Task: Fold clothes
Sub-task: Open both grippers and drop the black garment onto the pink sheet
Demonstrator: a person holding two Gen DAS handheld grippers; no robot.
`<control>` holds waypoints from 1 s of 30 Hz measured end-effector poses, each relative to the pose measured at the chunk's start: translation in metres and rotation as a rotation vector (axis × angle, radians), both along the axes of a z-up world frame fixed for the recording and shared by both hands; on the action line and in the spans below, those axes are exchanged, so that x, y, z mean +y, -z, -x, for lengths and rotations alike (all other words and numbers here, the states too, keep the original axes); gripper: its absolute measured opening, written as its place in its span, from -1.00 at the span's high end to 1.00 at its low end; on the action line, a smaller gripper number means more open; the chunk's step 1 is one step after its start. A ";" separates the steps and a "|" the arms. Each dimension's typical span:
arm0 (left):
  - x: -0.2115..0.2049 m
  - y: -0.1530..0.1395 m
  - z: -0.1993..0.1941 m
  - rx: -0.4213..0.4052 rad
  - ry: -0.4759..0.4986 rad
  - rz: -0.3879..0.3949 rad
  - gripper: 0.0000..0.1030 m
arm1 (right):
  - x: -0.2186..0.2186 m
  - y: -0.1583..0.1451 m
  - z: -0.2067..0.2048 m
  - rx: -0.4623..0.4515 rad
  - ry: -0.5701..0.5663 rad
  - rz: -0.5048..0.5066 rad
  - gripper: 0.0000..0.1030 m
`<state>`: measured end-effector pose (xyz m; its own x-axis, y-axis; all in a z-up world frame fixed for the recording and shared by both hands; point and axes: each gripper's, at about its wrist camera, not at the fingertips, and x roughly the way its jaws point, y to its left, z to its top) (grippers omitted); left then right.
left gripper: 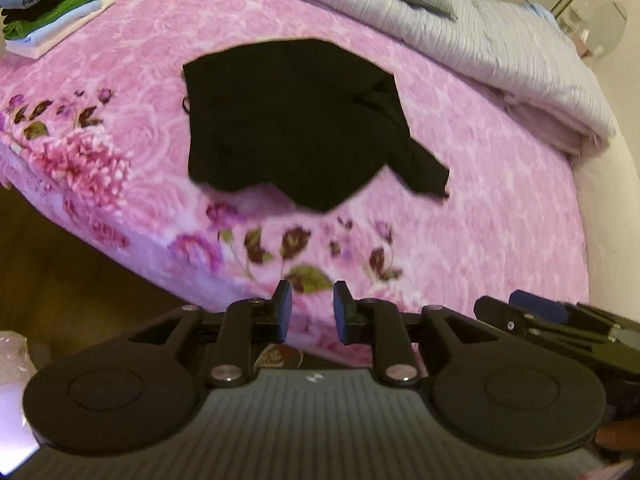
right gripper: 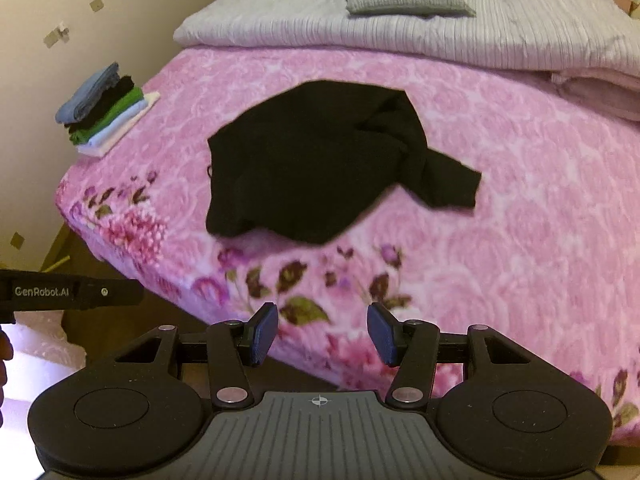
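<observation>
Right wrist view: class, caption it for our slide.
Open right gripper faces a rumpled black garment on a pink floral bedspread.

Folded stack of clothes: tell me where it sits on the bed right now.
The folded stack sits at the pink blanket's far-left corner in both views, left of the black garment and apart from it.

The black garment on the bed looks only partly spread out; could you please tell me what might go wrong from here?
1. The black garment has a twisted, bunched sleeve on its right side; folding without smoothing it may trap a lump.
2. Its near hem lies close to the edge of the pink blanket, so a pull toward the person could drag it off.
3. Both the left gripper and the right gripper are open and apart from the cloth; black on blurred frames makes edges hard to judge.
</observation>
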<state>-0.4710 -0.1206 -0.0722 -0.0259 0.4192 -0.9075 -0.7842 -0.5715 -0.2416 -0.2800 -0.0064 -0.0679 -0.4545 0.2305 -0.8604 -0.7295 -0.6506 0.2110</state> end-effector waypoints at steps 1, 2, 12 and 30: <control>-0.005 0.002 -0.005 0.002 -0.002 0.007 0.66 | -0.004 -0.002 -0.002 -0.003 -0.002 0.003 -0.04; -0.008 0.003 -0.007 0.005 -0.004 0.013 0.66 | -0.009 -0.002 -0.005 -0.006 -0.003 0.004 -0.04; -0.038 -0.005 -0.031 0.062 -0.013 0.036 0.63 | -0.033 -0.002 -0.026 -0.012 -0.031 -0.017 -0.04; -0.025 -0.013 -0.001 0.102 -0.003 -0.007 0.58 | -0.026 -0.012 0.002 -0.009 -0.041 -0.088 -0.04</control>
